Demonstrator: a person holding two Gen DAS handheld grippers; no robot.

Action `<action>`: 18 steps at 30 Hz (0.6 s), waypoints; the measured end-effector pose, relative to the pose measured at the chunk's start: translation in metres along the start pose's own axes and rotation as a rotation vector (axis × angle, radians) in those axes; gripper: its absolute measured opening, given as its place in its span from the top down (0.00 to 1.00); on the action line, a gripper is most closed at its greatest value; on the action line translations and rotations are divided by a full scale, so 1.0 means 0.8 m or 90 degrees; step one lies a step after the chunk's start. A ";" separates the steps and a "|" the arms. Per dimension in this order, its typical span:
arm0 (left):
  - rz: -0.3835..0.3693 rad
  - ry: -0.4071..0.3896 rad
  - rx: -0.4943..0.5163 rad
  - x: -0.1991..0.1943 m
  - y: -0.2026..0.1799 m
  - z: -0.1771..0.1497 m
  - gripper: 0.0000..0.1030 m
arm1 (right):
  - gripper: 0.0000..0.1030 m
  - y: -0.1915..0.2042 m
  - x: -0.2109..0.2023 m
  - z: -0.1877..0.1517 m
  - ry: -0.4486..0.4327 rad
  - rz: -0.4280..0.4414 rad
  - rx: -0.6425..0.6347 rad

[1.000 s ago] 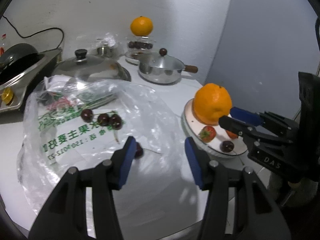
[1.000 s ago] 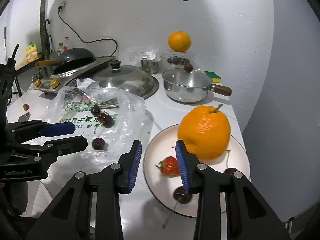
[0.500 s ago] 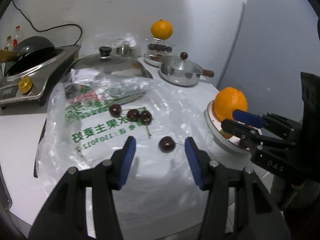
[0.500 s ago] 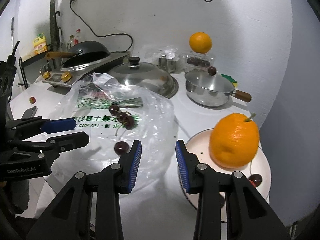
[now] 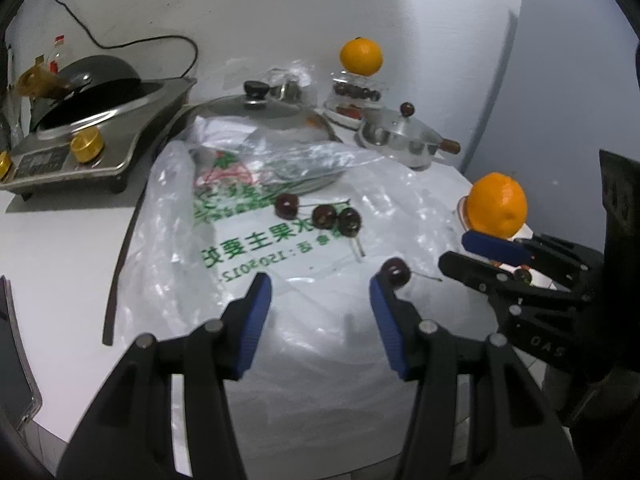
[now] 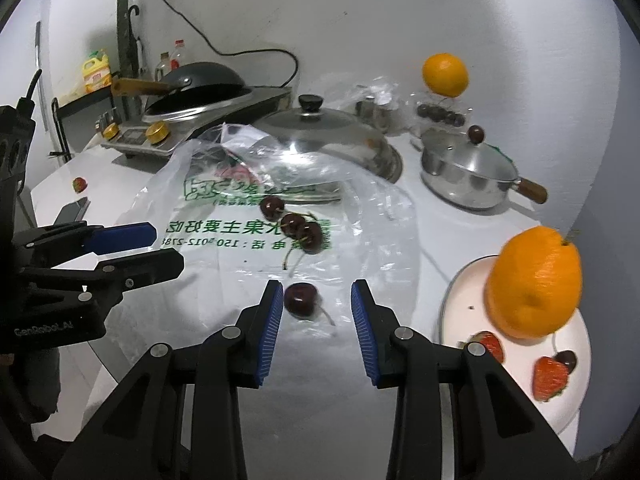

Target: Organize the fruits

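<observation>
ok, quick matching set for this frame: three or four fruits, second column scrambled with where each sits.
1. lone cherry
2. big orange
3. far orange
4. stray strawberry

A. on the white plate
B. counter edge, far left
C. atop the clear box by the wall
D. on the plastic bag, just ahead of the right gripper

Pairs: 1-D, 2-A, 3-C, 4-B

A white table [image 6: 404, 420] carried the kitchen clutter. At its far left corner an induction cooker [image 6: 168, 130] with gold knobs bore a black wok [image 6: 200, 80], and a black power cable [image 6: 256, 54] ran up the wall behind them. A large domed steel lid [image 6: 324, 140] with a black knob lay near the middle. To its right sat a small lidded saucepan [image 6: 468, 176] with a wooden handle. Bottles [image 6: 96, 74] stood on a shelf beyond the cooker.
</observation>
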State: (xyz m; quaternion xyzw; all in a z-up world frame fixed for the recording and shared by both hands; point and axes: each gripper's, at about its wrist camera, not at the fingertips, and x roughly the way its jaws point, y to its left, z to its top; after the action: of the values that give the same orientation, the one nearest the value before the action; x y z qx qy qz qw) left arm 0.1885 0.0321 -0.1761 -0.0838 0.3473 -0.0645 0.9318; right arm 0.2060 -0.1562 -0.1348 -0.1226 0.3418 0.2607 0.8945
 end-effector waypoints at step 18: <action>-0.005 0.008 -0.016 0.021 0.023 0.007 0.29 | 0.63 0.008 0.064 -0.001 0.065 0.005 0.009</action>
State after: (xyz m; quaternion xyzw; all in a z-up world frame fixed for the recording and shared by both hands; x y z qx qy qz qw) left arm 0.2056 0.0479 -0.1863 -0.0961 0.3536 -0.0642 0.9282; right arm 0.2346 -0.1315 -0.1700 -0.1279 0.3892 0.2548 0.8759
